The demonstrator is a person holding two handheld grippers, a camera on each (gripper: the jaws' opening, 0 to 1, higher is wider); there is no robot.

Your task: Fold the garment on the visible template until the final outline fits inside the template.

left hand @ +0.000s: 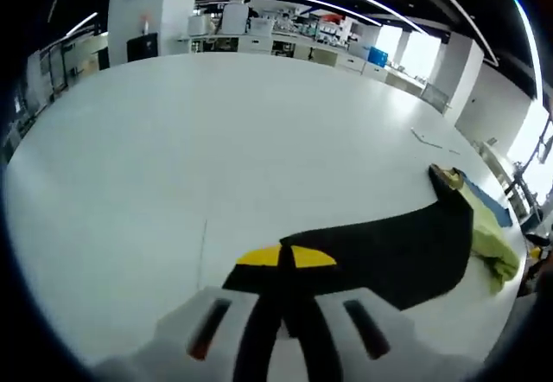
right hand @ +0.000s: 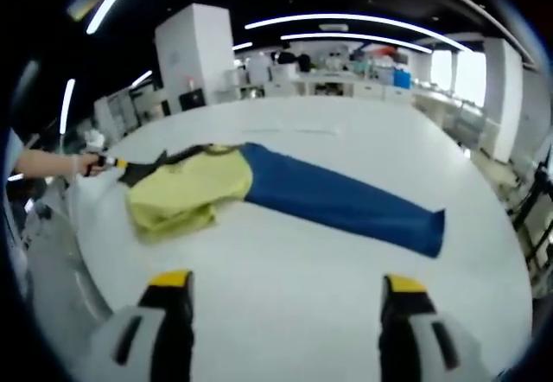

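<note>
My left claw (left hand: pixel 283 265) is pinching the black edge of the yellow, blue and black fabric garment (right hand: pixel 285 187). My right claw (right hand: pixel 285 291) is spread above the white desk (right hand: pixel 285 270), garment lying ahead.

The right claw (right hand: pixel 285 313) is held wide open above the white surface (right hand: pixel 346 261), nothing between its yellow-tipped jaws. Ahead, the garment (right hand: pixel 285 187) is spread flat, its blue part stretching right and its yellow-green part bunched at the left. There, the left claw (right hand: pixel 117 163) is seen gripping the garment's dark edge.
</note>
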